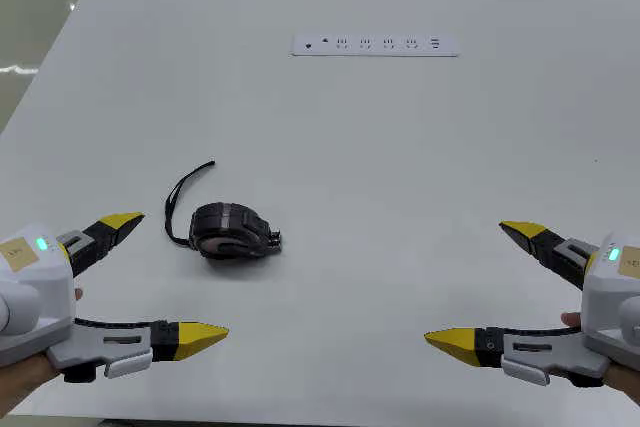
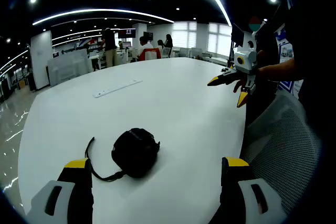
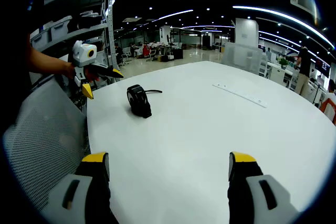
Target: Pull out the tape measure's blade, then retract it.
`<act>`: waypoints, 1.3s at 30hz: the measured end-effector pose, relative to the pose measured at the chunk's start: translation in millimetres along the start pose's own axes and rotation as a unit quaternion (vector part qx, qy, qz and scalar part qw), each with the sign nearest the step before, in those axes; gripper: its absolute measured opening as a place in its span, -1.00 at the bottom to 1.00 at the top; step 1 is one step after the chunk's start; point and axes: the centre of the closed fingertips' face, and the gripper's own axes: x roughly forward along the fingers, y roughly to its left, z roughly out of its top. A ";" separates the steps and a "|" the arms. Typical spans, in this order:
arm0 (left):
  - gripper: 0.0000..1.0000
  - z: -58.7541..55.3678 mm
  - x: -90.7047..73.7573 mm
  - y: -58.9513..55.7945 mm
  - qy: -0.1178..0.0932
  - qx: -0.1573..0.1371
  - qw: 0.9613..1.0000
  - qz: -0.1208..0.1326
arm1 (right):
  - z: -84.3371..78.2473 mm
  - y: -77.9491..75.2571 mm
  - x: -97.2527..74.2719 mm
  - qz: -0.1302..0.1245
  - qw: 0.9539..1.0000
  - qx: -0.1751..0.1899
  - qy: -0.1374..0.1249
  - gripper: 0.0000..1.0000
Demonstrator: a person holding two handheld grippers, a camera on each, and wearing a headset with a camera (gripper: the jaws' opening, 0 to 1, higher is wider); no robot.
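A black tape measure (image 1: 229, 231) with a black wrist strap (image 1: 181, 198) lies on the white table, left of centre; its blade is not out. It also lies close ahead in the left gripper view (image 2: 135, 151) and farther off in the right gripper view (image 3: 139, 99). My left gripper (image 1: 172, 275) is open at the lower left, a short way in front of the tape measure, nothing between its yellow tips. My right gripper (image 1: 487, 287) is open at the lower right, well apart from it. Each gripper appears in the other's view: right (image 2: 231, 84), left (image 3: 97, 81).
A white power strip (image 1: 375, 44) lies flat at the far side of the white table (image 1: 400, 177). Beyond the table, an open office with desks, shelves and several people standing far off. A mesh chair back (image 2: 283, 129) stands by the near edge.
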 end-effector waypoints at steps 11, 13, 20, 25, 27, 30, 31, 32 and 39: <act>1.00 -1.7 2.5 -1.2 0.003 0.000 1.000 -0.002 | -1.3 0.6 -1.2 0.001 1.000 0.000 0.000 0.93; 1.00 -2.0 3.1 -1.5 0.004 0.001 1.000 -0.003 | -2.3 0.8 -1.0 0.003 1.000 -0.001 0.001 0.93; 1.00 -1.8 3.8 -0.6 0.007 0.006 1.000 -0.005 | -0.2 1.7 0.8 0.011 1.000 -0.020 0.000 0.87; 0.98 -1.5 4.1 2.1 0.011 0.010 1.000 -0.010 | -1.1 1.1 3.6 0.017 1.000 -0.024 0.006 0.87; 0.97 -1.5 4.3 2.7 0.014 0.013 1.000 -0.013 | -1.4 0.8 4.6 0.019 0.999 -0.028 0.008 0.87; 0.96 -1.0 5.0 4.0 0.017 0.017 1.000 -0.017 | -1.0 -0.5 6.2 0.023 0.999 -0.032 0.010 0.84; 0.95 -1.0 5.5 4.5 0.020 0.018 0.999 -0.019 | -0.1 -0.9 6.5 0.025 0.999 -0.037 0.009 0.82; 0.94 -1.0 5.7 5.0 0.021 0.020 0.999 -0.020 | 0.7 -1.2 6.9 0.026 0.999 -0.039 0.009 0.79; 0.90 1.0 8.7 10.4 0.028 0.033 0.999 -0.029 | 3.7 -5.3 13.6 0.035 0.998 -0.057 0.015 0.73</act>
